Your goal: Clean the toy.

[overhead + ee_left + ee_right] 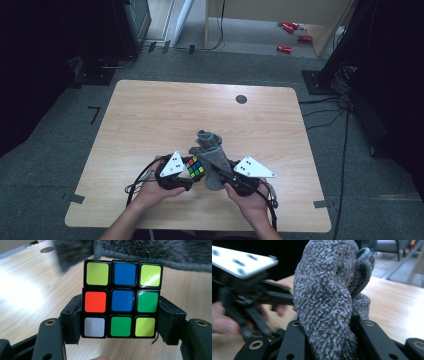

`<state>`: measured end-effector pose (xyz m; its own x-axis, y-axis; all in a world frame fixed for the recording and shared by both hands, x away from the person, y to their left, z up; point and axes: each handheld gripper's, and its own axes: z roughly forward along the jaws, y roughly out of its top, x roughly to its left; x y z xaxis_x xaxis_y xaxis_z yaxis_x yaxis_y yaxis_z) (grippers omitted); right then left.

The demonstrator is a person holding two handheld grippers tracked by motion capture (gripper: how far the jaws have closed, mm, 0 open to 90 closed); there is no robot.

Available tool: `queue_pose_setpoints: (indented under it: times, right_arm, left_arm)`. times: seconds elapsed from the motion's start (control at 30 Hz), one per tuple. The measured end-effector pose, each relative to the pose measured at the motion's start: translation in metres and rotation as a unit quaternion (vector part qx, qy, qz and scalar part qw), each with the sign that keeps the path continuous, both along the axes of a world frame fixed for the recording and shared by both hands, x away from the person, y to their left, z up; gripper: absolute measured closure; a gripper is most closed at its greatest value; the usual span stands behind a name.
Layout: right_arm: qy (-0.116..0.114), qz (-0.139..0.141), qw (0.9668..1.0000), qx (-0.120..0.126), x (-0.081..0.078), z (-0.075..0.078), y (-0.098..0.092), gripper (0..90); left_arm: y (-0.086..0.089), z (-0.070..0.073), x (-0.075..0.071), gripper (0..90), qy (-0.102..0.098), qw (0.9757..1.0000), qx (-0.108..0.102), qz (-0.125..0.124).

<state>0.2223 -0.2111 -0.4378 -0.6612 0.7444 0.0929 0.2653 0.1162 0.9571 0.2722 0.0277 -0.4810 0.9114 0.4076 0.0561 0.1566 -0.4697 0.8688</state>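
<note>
Where the high view looks down on the wooden worktop (pixel 150 115), the left hand-held gripper (pixel 186 172) grips a puzzle cube (pixel 195 168) at lower centre, touching a grey sock (pixel 212 157) held by the right hand-held gripper (pixel 231 177). In the left gripper view, both pads press the cube's sides at centre frame. In the right gripper view, the jaws are clamped on the sock, which stands up through centre frame.
</note>
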Motion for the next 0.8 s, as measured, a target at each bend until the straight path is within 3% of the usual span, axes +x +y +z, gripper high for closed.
queue_pose_setpoints:
  times: [0.1, 0.2, 0.27, 0.37, 0.47, 0.57, 0.67, 0.8]
  right_arm:
    - [0.01, 0.009, 0.9999, -0.002, 0.0, -0.003, 0.007, 70.3]
    - [0.029, 0.0, 0.9989, 0.036, 0.003, -0.013, 0.0, 70.1]
    - [0.032, -0.02, 0.999, 0.025, 0.007, -0.016, -0.005, 70.4]
    - [0.052, -0.043, 0.9975, 0.018, 0.015, -0.025, -0.014, 70.3]
    - [0.074, -0.067, 0.9949, -0.013, 0.02, -0.032, -0.019, 70.3]
    - [0.061, -0.067, 0.9958, 0.016, 0.017, -0.025, -0.022, 69.8]
    - [0.027, -0.039, 0.9979, 0.043, 0.008, -0.008, -0.016, 69.3]
    - [0.004, 0.0, 0.9988, 0.049, -0.002, -0.001, -0.001, 68.9]
  left_arm:
    - [-0.002, 0.006, -0.007, 34.0, -0.016, 0.9994, -0.021, -0.021]
    - [-0.001, 0.009, -0.01, 34.2, -0.027, 0.9989, -0.029, -0.026]
    - [0.003, 0.012, -0.009, 34.3, -0.023, 0.998, -0.047, -0.034]
    - [0.006, 0.014, -0.008, 34.3, -0.025, 0.9976, -0.057, -0.03]
    - [0.008, 0.016, -0.007, 34.4, -0.021, 0.9968, -0.071, -0.029]
    - [0.007, 0.013, -0.007, 34.3, -0.028, 0.9982, -0.047, -0.024]
    - [0.002, 0.009, -0.008, 34.3, -0.033, 0.9988, -0.027, -0.023]
    - [-0.001, 0.012, -0.013, 34.3, -0.039, 0.9982, -0.033, -0.033]
